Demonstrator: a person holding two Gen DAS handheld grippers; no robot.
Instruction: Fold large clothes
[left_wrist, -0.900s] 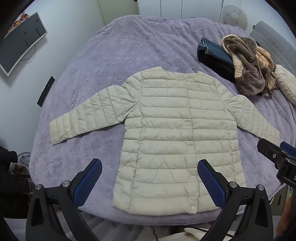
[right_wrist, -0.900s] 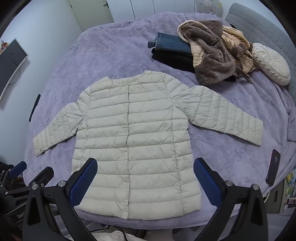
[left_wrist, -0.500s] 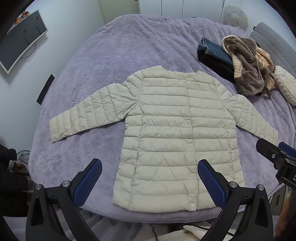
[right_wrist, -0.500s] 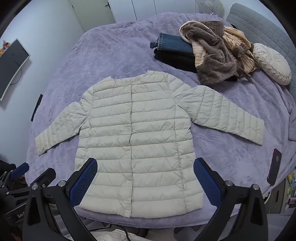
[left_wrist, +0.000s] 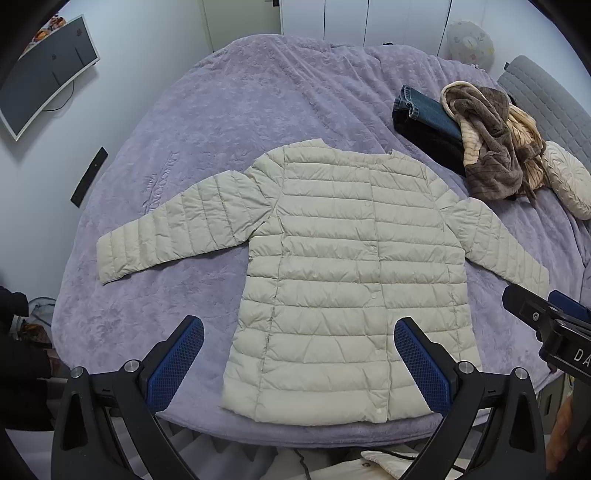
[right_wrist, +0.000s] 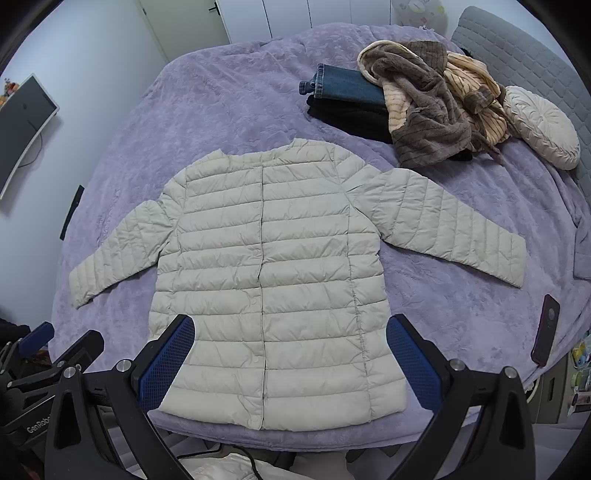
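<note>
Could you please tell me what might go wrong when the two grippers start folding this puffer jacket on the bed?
1. The puffer jacket looks slick and puffy, so folds may spring open or slip from the open left gripper and right gripper.
2. Its hem lies near the bed edge; a tug could drag it off.
3. The dark phone lies near the right sleeve and could be swept off.

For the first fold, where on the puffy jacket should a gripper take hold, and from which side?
Probably the cuff of a sleeve, approached from its outer end: both sleeves lie spread flat on the jacket, so a cuff edge pinches easily and swings across the body.
</note>
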